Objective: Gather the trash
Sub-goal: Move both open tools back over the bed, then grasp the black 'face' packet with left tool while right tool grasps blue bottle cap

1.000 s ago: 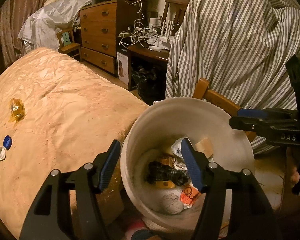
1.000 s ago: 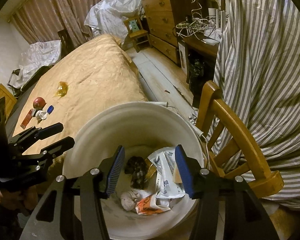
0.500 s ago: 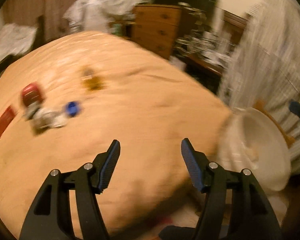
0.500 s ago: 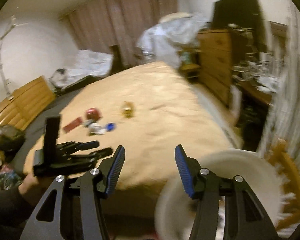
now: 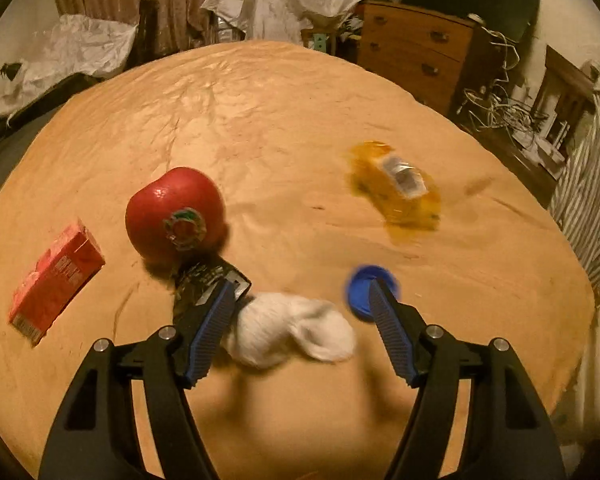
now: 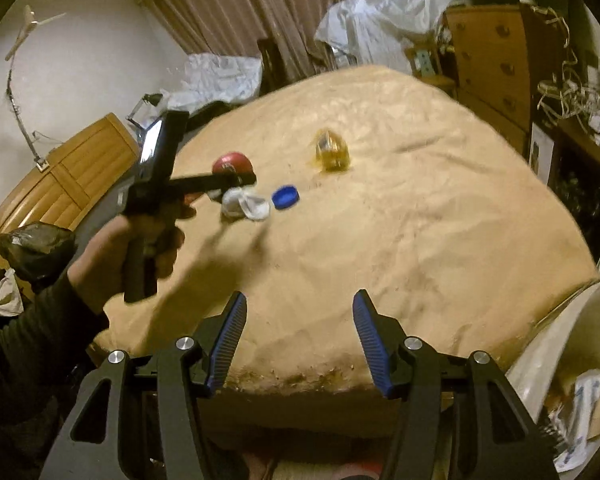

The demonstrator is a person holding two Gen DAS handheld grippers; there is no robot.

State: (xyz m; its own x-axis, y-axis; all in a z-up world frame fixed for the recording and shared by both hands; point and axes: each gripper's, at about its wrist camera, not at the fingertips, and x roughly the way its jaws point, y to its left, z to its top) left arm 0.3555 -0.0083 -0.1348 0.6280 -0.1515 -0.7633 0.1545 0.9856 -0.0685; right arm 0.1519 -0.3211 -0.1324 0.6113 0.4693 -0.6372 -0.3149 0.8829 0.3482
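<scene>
From the left wrist, we are in the reach step of the next pickup: our left gripper (image 5: pixel 300 312) hangs over the tan bedspread (image 5: pixel 280 128) with its jaws apart, and they have just been opening. The crumpled white tissue wad (image 5: pixel 288 330) lies between the two blue pads (image 5: pixel 210 332) with the right-hand pad clear of it; whether the left-hand one touches it we cannot tell. We judge the next move calls for lowering onto the wad and closing gently, since it looks soft and will squash rather than resist. Touching its left end is a crinkled black foil wrapper (image 5: pixel 204 280), which could be pinched along with it. Just beyond the right pad sits a round blue plastic bottle cap (image 5: pixel 362 286). Farther off are a red round fruit-like ball with a sticker (image 5: pixel 176 214), a flat red cardboard carton (image 5: pixel 54 278) and a crushed yellow transparent wrapper (image 5: pixel 396 190), slightly blurred.

From the right wrist, our right gripper (image 6: pixel 298 334) is empty over the near edge of the bedspread, its jaws apart and just now widening. The same tissue wad (image 6: pixel 244 204) shows under the left gripper's tip, which a hand (image 6: pixel 120 248) holds. The white plastic bin (image 6: pixel 572 364), already holding paper scraps, stands at the lower right, well apart from the remaining litter.
</scene>
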